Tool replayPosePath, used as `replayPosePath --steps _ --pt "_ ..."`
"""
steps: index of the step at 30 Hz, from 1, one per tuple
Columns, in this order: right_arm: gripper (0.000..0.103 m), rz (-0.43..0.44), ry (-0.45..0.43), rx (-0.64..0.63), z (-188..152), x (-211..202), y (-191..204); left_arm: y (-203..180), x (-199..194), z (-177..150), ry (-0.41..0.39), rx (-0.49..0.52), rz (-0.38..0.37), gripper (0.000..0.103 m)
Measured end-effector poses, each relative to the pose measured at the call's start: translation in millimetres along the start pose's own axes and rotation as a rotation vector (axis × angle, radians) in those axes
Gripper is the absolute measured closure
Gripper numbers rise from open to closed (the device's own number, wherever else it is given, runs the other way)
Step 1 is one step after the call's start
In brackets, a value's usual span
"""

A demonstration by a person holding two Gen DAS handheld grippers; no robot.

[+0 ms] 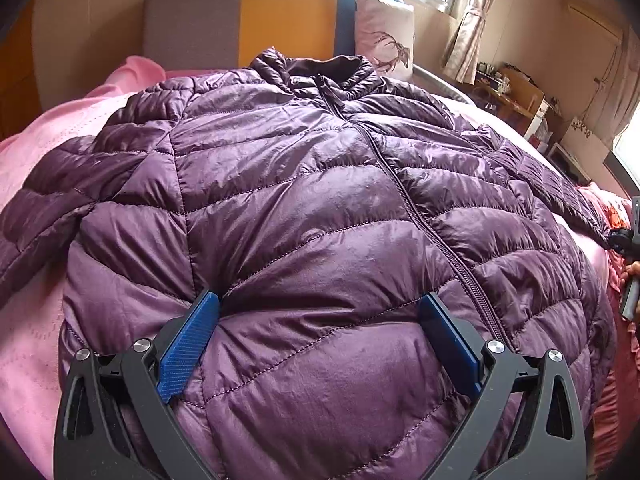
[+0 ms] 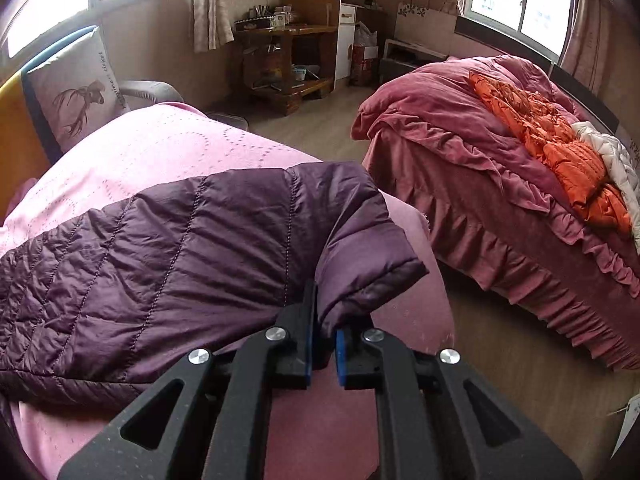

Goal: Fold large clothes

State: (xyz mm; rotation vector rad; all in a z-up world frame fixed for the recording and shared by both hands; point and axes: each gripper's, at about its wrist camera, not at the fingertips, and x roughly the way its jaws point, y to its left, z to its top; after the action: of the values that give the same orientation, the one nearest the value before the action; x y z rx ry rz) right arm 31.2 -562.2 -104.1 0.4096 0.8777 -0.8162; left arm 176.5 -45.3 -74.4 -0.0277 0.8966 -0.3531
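Note:
A purple quilted down jacket [image 1: 320, 200] lies front up and zipped on a pink bedspread [image 1: 36, 168], collar toward the headboard. My left gripper [image 1: 320, 304] is open, its blue pads [image 1: 188, 344] pressed onto the jacket's lower front near the hem, left of the zipper. In the right wrist view the jacket's sleeve [image 2: 180, 264] stretches across the pink bed [image 2: 160, 148]. My right gripper [image 2: 325, 312] is shut on the sleeve's cuff end [image 2: 360, 264] at the bed's corner. That gripper also shows at the right edge of the left wrist view [image 1: 632, 264].
A headboard [image 1: 248, 12] and a deer-print pillow [image 1: 384, 32] stand behind the jacket. A second bed [image 2: 500, 152] to the right carries an orange jacket [image 2: 560, 148] and a white one [image 2: 616, 160]. A wooden table [image 2: 288, 52] stands by the far wall, with floor [image 2: 320, 128] between.

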Motion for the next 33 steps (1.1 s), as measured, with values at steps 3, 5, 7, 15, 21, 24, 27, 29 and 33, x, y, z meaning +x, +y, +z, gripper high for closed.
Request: replayPosePath --steps 3,5,7,15,21,24,27,29,33 --pt "0.037 -0.008 -0.035 0.028 15 -15 -13 3 -7 10 0.025 -0.024 -0.01 0.004" --pt "0.035 -0.007 -0.077 0.025 15 -35 -13 6 -14 14 -0.002 -0.044 -0.017 0.004" --pt "0.032 0.044 -0.112 -0.006 17 -54 3 14 -20 23 -0.039 -0.07 -0.002 0.004" --pt "0.028 0.484 -0.117 -0.307 1 -113 177 47 -26 48 -0.131 -0.118 0.087 0.004" --pt "0.034 0.661 0.046 -0.458 -29 -96 303 72 -5 26 -0.053 -0.203 0.09 0.004" --pt "0.034 0.576 0.113 -0.451 -28 -52 325 67 -4 17 -0.051 -0.165 0.112 0.004" --pt "0.033 0.467 0.118 -0.383 -21 -13 319 66 -6 12 -0.054 -0.174 0.103 0.004" --pt "0.032 0.455 0.098 -0.368 -17 -8 316 69 -7 9 -0.065 -0.194 0.087 0.004" --pt "0.029 0.442 0.089 -0.377 -11 -7 314 70 -9 7 -0.071 -0.201 0.085 0.004"
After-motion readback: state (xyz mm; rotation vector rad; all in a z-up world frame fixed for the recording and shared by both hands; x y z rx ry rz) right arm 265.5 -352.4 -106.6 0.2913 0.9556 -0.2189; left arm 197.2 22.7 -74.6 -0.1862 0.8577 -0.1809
